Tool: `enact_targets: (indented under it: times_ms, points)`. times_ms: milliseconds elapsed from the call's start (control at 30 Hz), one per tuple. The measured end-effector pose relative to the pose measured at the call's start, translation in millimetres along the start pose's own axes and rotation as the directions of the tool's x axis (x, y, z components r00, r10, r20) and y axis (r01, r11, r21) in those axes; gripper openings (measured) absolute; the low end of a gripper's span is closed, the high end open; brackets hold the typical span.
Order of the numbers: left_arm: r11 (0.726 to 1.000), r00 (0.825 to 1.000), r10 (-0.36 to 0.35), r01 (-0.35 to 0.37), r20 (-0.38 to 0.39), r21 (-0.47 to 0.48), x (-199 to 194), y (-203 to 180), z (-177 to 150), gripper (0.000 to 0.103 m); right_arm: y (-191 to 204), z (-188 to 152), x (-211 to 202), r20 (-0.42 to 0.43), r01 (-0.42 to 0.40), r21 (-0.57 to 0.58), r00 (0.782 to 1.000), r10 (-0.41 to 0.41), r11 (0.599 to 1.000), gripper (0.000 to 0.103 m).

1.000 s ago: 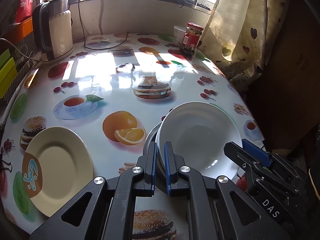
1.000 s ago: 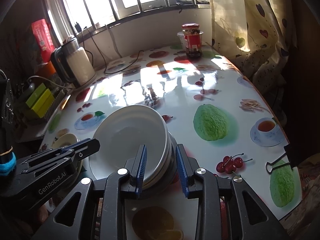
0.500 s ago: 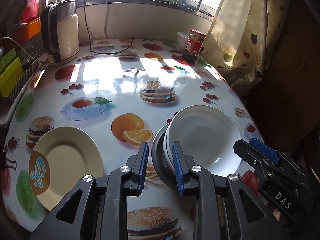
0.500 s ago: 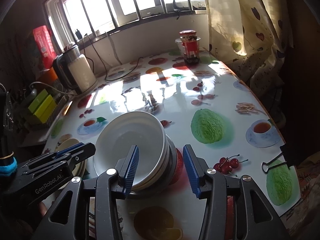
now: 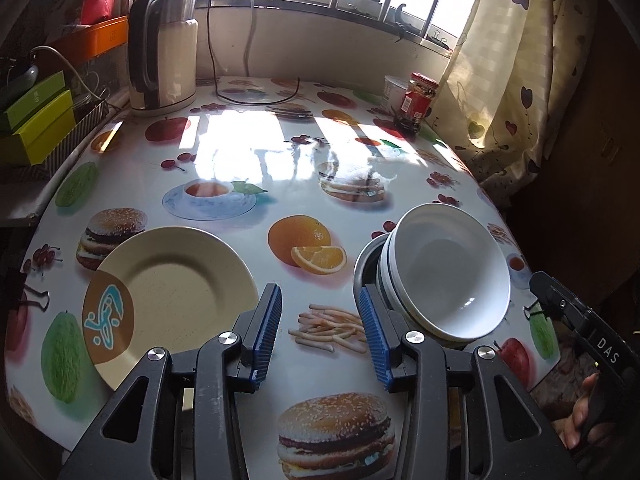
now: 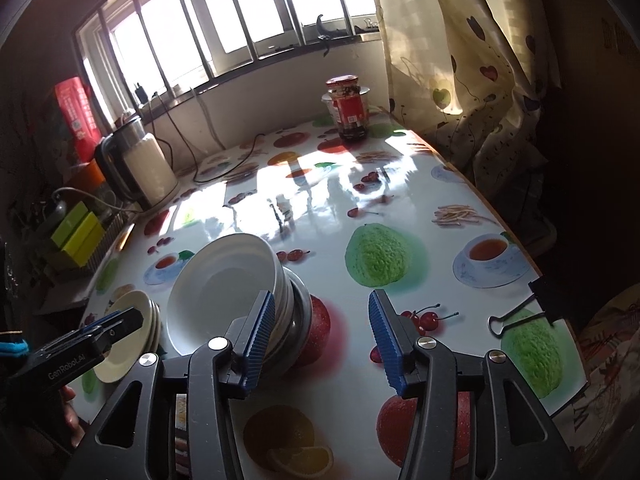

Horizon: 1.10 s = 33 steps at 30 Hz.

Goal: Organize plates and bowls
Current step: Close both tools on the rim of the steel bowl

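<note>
Our left gripper (image 5: 320, 332): jaws opening, nothing between them, only tablecloth print showing in the gap. Our right gripper (image 6: 322, 336): also opening, empty, its left pad just beside the bowl stack's rim.

Bowls (image 5: 444, 272): white bowls nested, tilted, sitting in a metal bowl (image 5: 362, 268). Glossy, clean inside. The stack stands on the table (image 5: 248, 160) near its front edge, just right of the left gripper and left of the right gripper.

Plate (image 5: 168, 296): cream, brown patch with a blue mark, flat on the table left of the bowls, well apart. The right wrist view shows more than one plate stacked there.

Versus a second ago: both grippers had the stack's rim between their pads, left fully clenched on it. Now both are released and pulled back sideways. The stack stayed put.
</note>
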State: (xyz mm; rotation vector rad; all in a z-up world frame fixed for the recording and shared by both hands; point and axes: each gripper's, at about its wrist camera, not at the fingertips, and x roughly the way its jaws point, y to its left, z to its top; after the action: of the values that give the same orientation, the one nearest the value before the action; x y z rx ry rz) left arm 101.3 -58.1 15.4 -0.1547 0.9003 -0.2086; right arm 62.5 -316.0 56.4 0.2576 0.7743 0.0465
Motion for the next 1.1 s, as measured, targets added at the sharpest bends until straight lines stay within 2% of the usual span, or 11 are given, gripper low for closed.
enact_targets:
  times_ms: [167,333,833,1100]
  points:
    - [1.0,1.0,-0.019,0.019,-0.023,-0.002,9,2,-7,0.042,-20,-9,7,-0.024,0.016,0.045,1.0,-0.015,0.999,0.049]
    - [0.999,0.998,-0.039,0.039,-0.048,-0.004,21,0,-12,0.042,-29,-17,21,-0.058,0.0,0.062,0.998,0.004,0.998,0.049]
    - [0.996,0.992,-0.085,0.082,-0.09,-0.036,43,0,-13,0.042,-34,-24,60,-0.14,-0.119,0.084,0.982,0.13,0.989,0.049]
    - [0.993,0.989,-0.118,0.114,-0.093,-0.041,52,-1,-8,0.042,-40,-19,69,-0.133,-0.183,0.131,0.971,0.2,0.974,0.045]
